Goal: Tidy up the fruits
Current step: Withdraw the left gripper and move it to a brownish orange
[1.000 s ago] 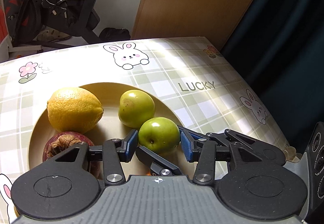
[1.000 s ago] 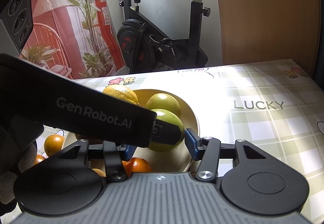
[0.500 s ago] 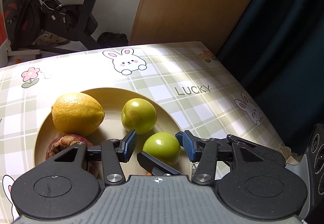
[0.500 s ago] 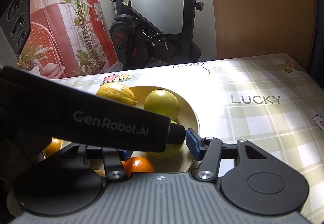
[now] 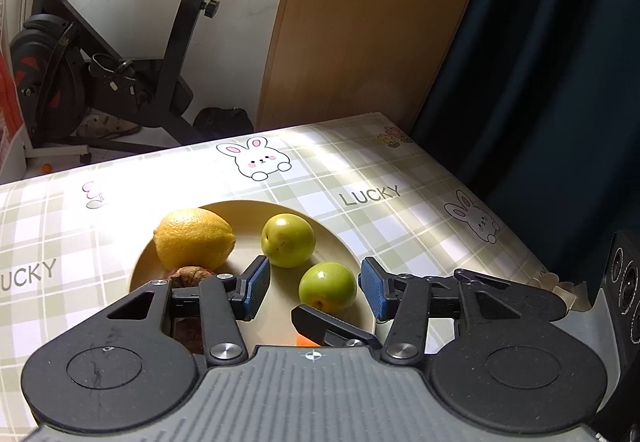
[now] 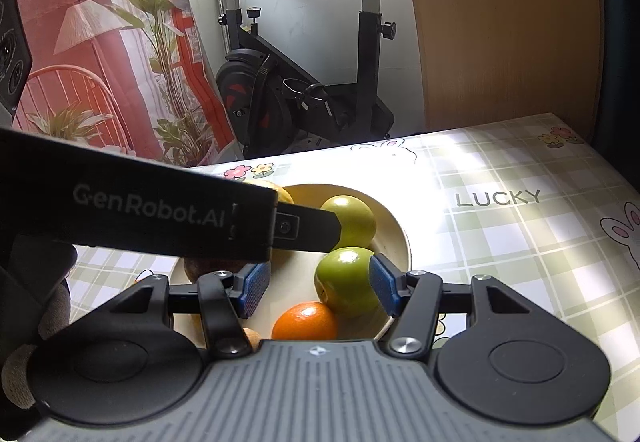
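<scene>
Two green fruits (image 5: 327,286) on plate (image 5: 344,248) | both jaws spread — empty | left gripper (image 6: 172,218) blocks lemon (image 5: 195,239)

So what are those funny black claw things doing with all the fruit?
A person is sorting fruit with two hand-held grippers. The left gripper hangs open above the round cream plate, with the small green apple-like fruit lying free between its blue pads. The right gripper is open too, one pad right beside that same green fruit. A bumpy yellow lemon, a second yellow-green fruit and a small orange also sit on the plate. Nothing is being held now.
</scene>
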Demonstrator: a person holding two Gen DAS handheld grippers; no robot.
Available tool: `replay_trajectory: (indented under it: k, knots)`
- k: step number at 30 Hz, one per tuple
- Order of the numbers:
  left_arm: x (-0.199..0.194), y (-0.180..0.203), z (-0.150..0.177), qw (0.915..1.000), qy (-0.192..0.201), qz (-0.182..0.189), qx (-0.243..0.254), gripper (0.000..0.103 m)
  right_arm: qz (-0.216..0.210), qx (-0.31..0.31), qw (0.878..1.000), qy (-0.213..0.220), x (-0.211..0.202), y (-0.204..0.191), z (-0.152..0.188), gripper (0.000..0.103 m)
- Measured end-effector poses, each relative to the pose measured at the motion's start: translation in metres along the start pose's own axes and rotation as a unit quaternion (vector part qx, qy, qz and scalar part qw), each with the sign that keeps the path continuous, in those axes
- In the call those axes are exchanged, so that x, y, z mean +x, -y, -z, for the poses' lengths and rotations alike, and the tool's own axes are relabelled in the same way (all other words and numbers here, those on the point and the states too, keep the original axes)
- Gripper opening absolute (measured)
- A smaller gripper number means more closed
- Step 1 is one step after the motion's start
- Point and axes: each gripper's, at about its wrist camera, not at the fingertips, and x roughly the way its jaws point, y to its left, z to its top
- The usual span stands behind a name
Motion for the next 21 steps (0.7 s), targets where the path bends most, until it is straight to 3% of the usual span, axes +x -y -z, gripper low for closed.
replay_trajectory:
  k: [9, 21]
  knots:
    - [-0.057, -0.024, 0.008, 0.9981, 0.048, -0.037, 0.000, 0.053, -0.020, -0.024, 0.999, 0.017, -0.018, -0.031, 0.001, 0.058]
    - [-0.128, -0.074, 0.029, 0.9909, 0.081, -0.105, -0.025, 0.053, -0.064, -0.041, 0.997, 0.021, -0.023, -0.066, 0.007, 0.058]
